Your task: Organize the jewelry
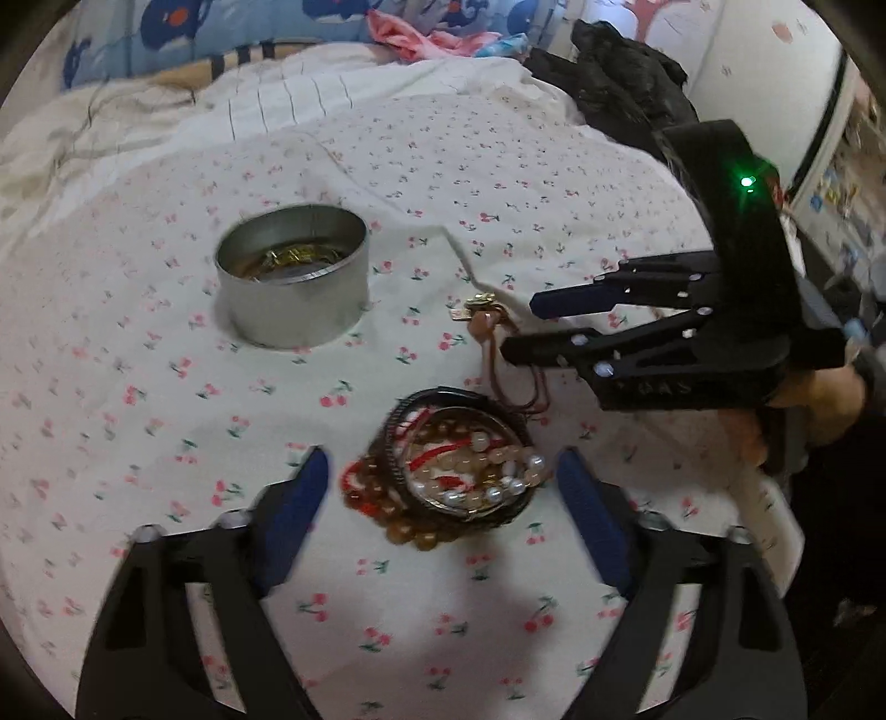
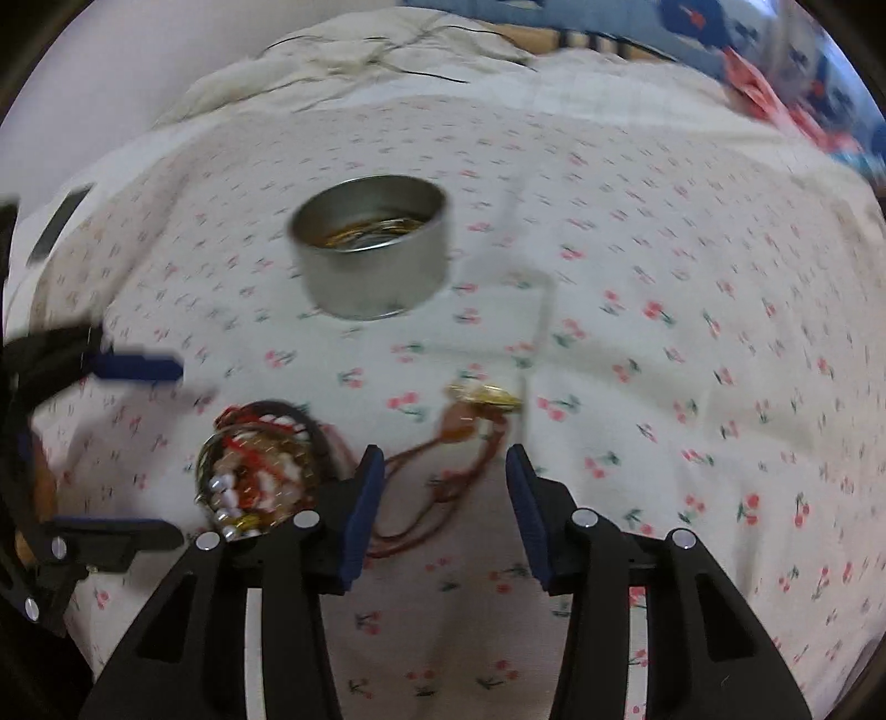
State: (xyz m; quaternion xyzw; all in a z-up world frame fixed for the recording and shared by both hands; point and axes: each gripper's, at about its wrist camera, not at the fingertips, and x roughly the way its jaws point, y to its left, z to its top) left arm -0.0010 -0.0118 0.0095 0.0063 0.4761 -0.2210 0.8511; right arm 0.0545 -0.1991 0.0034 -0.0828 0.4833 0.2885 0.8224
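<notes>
A round silver tin (image 1: 292,276) stands on the cherry-print sheet with gold jewelry inside; it also shows in the right wrist view (image 2: 370,255). A pile of bead and pearl bracelets (image 1: 451,468) lies between the tips of my open left gripper (image 1: 437,462); the pile also shows in the right wrist view (image 2: 257,471). A brown cord necklace with a gold pendant (image 2: 484,396) lies just ahead of my open, empty right gripper (image 2: 443,462). In the left wrist view the right gripper (image 1: 523,327) hovers over that pendant (image 1: 482,303).
The cherry-print sheet (image 1: 166,415) covers a bed. Rumpled white bedding (image 1: 83,127) lies behind it. A black garment (image 1: 620,72) sits at the far right, with blue patterned fabric (image 1: 221,27) at the back.
</notes>
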